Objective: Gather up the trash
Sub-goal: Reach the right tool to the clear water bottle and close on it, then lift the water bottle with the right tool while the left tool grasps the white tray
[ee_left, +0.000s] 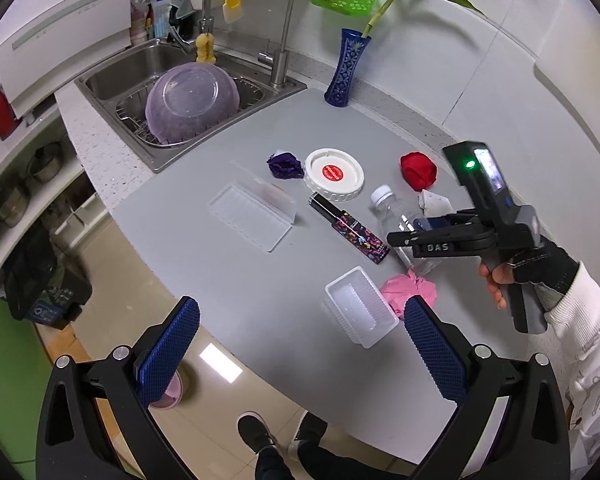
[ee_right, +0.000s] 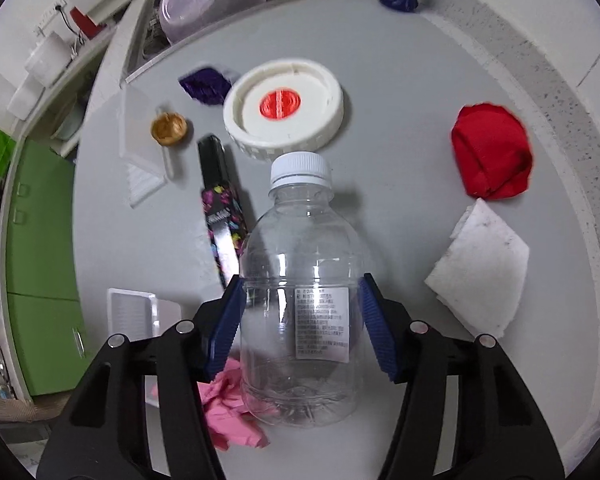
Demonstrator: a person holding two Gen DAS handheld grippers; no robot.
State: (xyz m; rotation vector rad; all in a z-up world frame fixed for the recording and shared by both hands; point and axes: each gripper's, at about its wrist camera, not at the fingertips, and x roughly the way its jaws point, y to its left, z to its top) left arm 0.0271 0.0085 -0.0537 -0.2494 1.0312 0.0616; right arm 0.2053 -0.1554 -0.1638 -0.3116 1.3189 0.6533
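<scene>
- Clear plastic bottle (ee_right: 300, 292) lay on the grey counter (ee_right: 400, 80), cap toward the white lid (ee_right: 284, 110).
- Right gripper (ee_right: 300, 328) had both blue pads against the bottle's sides, pinching it.
- Left gripper (ee_left: 300, 344) hung spread and empty, near the bottle.
- Pink crumpled paper (ee_right: 228, 408) lay touching the bottle's base.

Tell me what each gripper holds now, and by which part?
The right gripper has its jaws on the clear bottle, on the sides of its lower body. The left gripper holds nothing.
</scene>
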